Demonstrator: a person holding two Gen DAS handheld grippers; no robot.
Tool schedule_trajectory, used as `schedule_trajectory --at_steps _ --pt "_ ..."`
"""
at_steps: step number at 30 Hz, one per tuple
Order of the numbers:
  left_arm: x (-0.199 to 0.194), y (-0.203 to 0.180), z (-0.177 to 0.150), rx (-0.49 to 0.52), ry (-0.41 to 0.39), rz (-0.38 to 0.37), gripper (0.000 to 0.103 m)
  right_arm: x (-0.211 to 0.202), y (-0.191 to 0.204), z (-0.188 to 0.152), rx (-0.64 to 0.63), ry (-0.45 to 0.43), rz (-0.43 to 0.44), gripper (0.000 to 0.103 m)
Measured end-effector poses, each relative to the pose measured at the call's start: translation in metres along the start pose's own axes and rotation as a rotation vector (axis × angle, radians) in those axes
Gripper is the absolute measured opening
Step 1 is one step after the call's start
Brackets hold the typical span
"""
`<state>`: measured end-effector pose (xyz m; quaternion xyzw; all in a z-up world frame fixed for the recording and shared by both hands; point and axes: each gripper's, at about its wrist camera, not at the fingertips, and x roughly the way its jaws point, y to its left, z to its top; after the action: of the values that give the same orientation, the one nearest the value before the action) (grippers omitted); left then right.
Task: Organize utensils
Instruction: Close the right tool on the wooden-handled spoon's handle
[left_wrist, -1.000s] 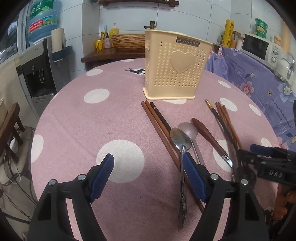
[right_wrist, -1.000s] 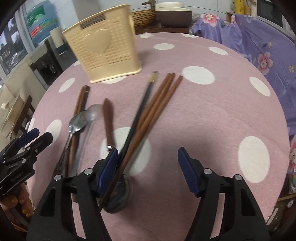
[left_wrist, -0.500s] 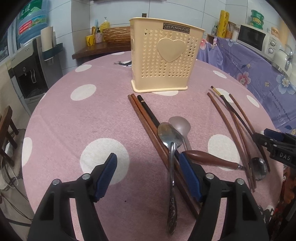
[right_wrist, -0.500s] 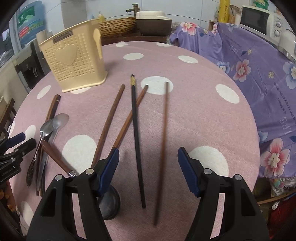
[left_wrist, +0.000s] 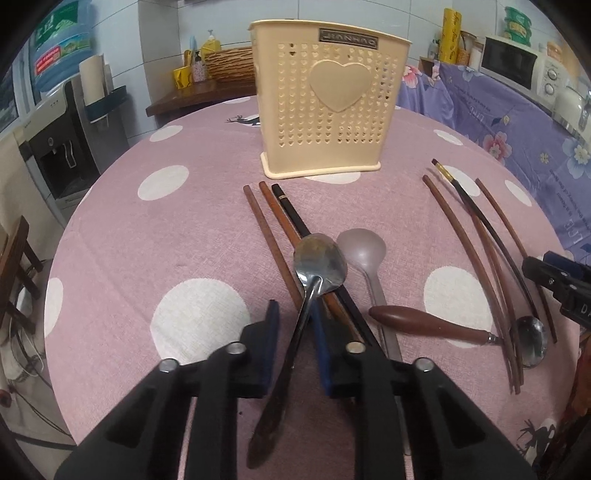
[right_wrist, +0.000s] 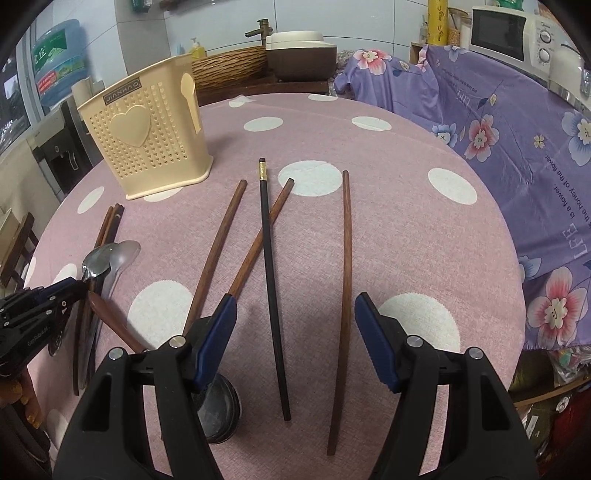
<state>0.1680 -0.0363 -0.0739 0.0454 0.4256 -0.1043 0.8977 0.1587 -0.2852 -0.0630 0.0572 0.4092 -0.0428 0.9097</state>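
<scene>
My left gripper (left_wrist: 295, 347) is nearly shut around the handle of a steel spoon (left_wrist: 317, 266), which lies over three chopsticks (left_wrist: 273, 229); whether the pads touch it is unclear. A grey spoon (left_wrist: 362, 251) and a wooden-handled spoon (left_wrist: 428, 325) lie to the right of it. The cream utensil holder (left_wrist: 325, 99) stands upright beyond them. My right gripper (right_wrist: 295, 339) is open and empty over a black chopstick (right_wrist: 269, 266), with brown chopsticks (right_wrist: 343, 280) beside it. The holder also shows in the right wrist view (right_wrist: 147, 136).
The round table with a pink polka-dot cloth (left_wrist: 147, 236) drops off on all sides. A purple floral-covered counter (right_wrist: 517, 122) stands to the right with a microwave (right_wrist: 502, 29). A water dispenser (left_wrist: 55, 122) stands to the left.
My left gripper has closed in around the steel spoon's handle. The right gripper has shifted slightly and stays open over the spread chopsticks.
</scene>
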Motion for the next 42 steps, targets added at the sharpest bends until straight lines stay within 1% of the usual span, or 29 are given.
schedule_trajectory --at_steps 2,3,4,6,9,11,12,15,16,17,18,19,20,21,24,27,28,30,31,32,34,36,38,40,42 --pt "-0.003 0.008 -0.001 -0.023 -0.018 0.012 0.011 -0.001 -0.003 0.0 0.006 -0.004 -0.002 0.067" --pt "-0.007 0.015 -0.001 -0.054 -0.03 0.004 0.007 0.0 -0.004 0.0 0.008 -0.005 -0.004 0.067" --pt "-0.01 0.022 0.0 -0.082 -0.039 -0.004 0.006 0.0 -0.005 0.0 0.011 -0.005 -0.004 0.067" --pt "-0.013 0.032 0.0 -0.107 -0.051 0.015 0.005 0.0 -0.007 0.0 0.017 -0.009 -0.005 0.067" --pt "-0.01 0.047 -0.001 -0.154 -0.039 0.032 0.005 -0.005 -0.003 0.002 -0.002 -0.041 0.03 0.067" --pt "-0.008 0.052 -0.003 -0.17 -0.028 0.025 0.005 -0.01 0.009 0.004 -0.063 -0.064 0.087 0.067" --pt "-0.007 0.054 -0.004 -0.176 -0.025 0.021 0.005 -0.013 0.018 0.005 -0.105 -0.064 0.136 0.067" --pt "-0.008 0.058 -0.005 -0.196 -0.025 0.011 0.005 -0.014 0.042 0.005 -0.202 -0.029 0.294 0.067" --pt "-0.01 0.058 -0.005 -0.198 -0.028 0.009 0.005 -0.014 0.052 0.004 -0.237 -0.015 0.33 0.067" --pt "-0.012 0.059 -0.007 -0.196 -0.032 0.01 0.007 -0.012 0.061 0.003 -0.276 0.0 0.343 0.067" --pt "-0.014 0.06 -0.008 -0.192 -0.034 0.016 0.015 -0.01 0.069 0.002 -0.312 0.014 0.343 0.067" --pt "-0.015 0.062 -0.008 -0.19 -0.035 0.019 0.031 -0.007 0.079 0.0 -0.357 0.035 0.349 0.067" --pt "-0.017 0.063 -0.009 -0.19 -0.04 0.023 0.04 -0.005 0.087 -0.002 -0.388 0.051 0.36 0.067" --pt "-0.018 0.065 -0.009 -0.187 -0.046 0.025 0.05 -0.002 0.095 -0.004 -0.424 0.067 0.373 0.064" --pt "-0.019 0.063 -0.002 -0.134 -0.046 0.037 0.05 0.007 0.113 -0.009 -0.504 0.111 0.382 0.057" --pt "-0.007 0.056 0.006 -0.038 -0.01 0.055 0.05 0.019 0.124 -0.01 -0.56 0.152 0.361 0.053" --pt "-0.004 0.056 0.006 -0.027 0.007 0.052 0.05 0.024 0.127 -0.009 -0.579 0.168 0.353 0.052" --pt "0.001 0.057 0.008 -0.034 0.036 0.003 0.05 0.028 0.132 -0.008 -0.617 0.18 0.362 0.05" --pt "0.003 0.058 0.009 -0.041 0.044 -0.017 0.05 0.029 0.134 -0.006 -0.621 0.186 0.366 0.046" --pt "0.005 0.058 0.01 -0.042 0.05 -0.017 0.05 0.031 0.136 -0.004 -0.623 0.193 0.364 0.044" --pt "0.006 0.058 0.01 -0.043 0.046 0.005 0.05 0.034 0.142 -0.001 -0.64 0.196 0.37 0.036" --pt "0.004 0.061 0.01 -0.061 0.042 -0.012 0.051 0.037 0.145 0.002 -0.647 0.194 0.376 0.033" --pt "0.002 0.064 0.009 -0.074 0.038 -0.014 0.053 0.039 0.15 0.003 -0.657 0.194 0.388 0.021" --pt "0.0 0.064 0.008 -0.075 0.035 -0.006 0.053 0.04 0.152 0.005 -0.652 0.195 0.389 0.02" --pt "-0.001 0.065 0.007 -0.078 0.031 -0.006 0.053 0.037 0.149 0.009 -0.626 0.175 0.398 0.017"
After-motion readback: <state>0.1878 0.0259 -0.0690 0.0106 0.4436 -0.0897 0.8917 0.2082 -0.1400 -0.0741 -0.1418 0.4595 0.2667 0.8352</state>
